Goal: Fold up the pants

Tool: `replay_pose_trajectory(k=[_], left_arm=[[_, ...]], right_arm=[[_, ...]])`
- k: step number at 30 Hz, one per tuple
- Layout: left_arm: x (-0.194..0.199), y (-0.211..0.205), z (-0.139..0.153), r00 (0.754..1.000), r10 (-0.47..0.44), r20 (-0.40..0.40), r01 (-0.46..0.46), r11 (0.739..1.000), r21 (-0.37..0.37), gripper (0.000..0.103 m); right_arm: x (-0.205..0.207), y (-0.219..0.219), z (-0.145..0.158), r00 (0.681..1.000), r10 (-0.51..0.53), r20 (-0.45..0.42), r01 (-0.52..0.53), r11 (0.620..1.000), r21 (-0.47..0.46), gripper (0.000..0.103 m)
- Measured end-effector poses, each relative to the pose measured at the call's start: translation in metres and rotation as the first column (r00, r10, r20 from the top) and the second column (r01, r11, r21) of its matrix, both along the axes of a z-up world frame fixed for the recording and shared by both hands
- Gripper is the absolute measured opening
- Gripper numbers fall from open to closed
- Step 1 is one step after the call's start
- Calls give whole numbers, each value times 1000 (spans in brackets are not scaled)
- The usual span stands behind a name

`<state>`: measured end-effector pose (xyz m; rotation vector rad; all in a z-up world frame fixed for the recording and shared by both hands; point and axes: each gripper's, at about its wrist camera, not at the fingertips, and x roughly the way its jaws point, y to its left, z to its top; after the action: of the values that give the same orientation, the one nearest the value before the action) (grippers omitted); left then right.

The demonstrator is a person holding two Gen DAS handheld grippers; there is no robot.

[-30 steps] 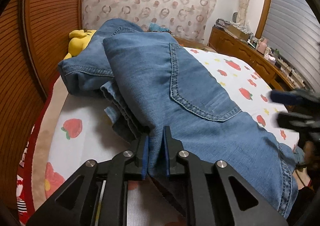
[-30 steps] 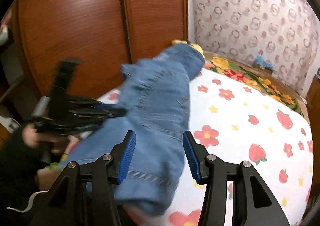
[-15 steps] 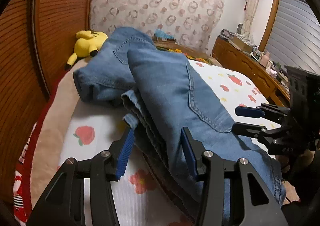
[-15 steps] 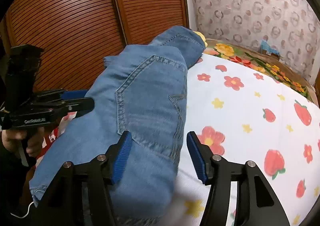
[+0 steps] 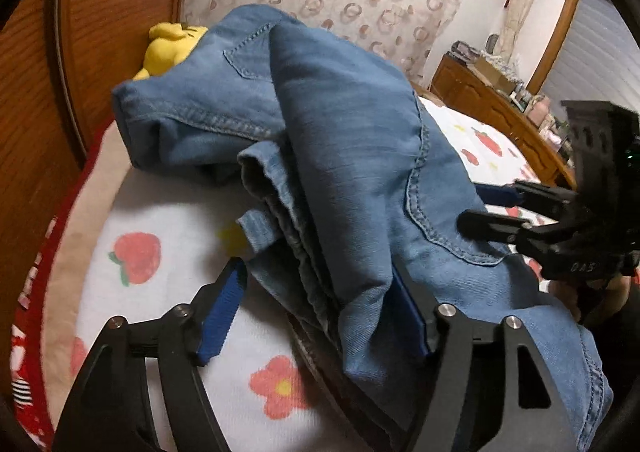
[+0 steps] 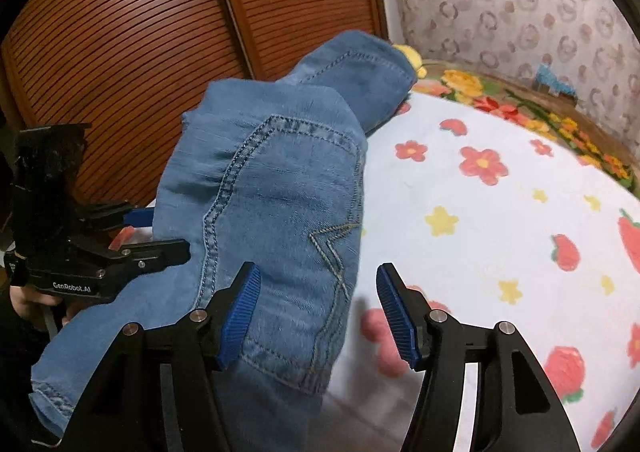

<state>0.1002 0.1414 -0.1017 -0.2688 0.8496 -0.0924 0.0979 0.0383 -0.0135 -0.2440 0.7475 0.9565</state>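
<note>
The pants are lying in a thick, half-folded heap on the bed, over the white sheet with red strawberries and flowers. In the left wrist view they are filling the centre of the frame, with a back pocket facing up at the right and a stack of folded edges at the lower middle. The left tool is standing at the bottom of this frame. Its jaws have just been opening, and they are now wide apart with the folded edge of the pants between them. The left blue pad is clear of the cloth; the right pad is half hidden behind a fold, so I cannot tell if it is touching.

In the right wrist view the pants are taking the left and centre. The right tool is at the bottom of the frame, open, with its jaws just opening a little more. Its left pad is over the denim and its right pad over the sheet, gripping nothing.

A yellow plush toy is lying at the upper left, behind the pants.
</note>
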Motion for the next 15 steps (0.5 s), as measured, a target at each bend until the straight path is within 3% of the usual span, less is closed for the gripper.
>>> replay_pose_trajectory(k=[4, 13, 15], left_arm=[[3, 1, -4, 1000, -8, -3, 7, 999, -47, 70], [0, -4, -1, 999, -43, 16, 44, 996, -80, 46], [-1, -6, 2, 999, -45, 19, 47, 996, -73, 42]], right_arm=[[13, 8, -9, 998, 34, -53, -33, 999, 15, 63], [47, 22, -25, 984, 93, -150, -83, 994, 72, 62], [49, 25, -26, 982, 105, -159, -93, 992, 80, 49]])
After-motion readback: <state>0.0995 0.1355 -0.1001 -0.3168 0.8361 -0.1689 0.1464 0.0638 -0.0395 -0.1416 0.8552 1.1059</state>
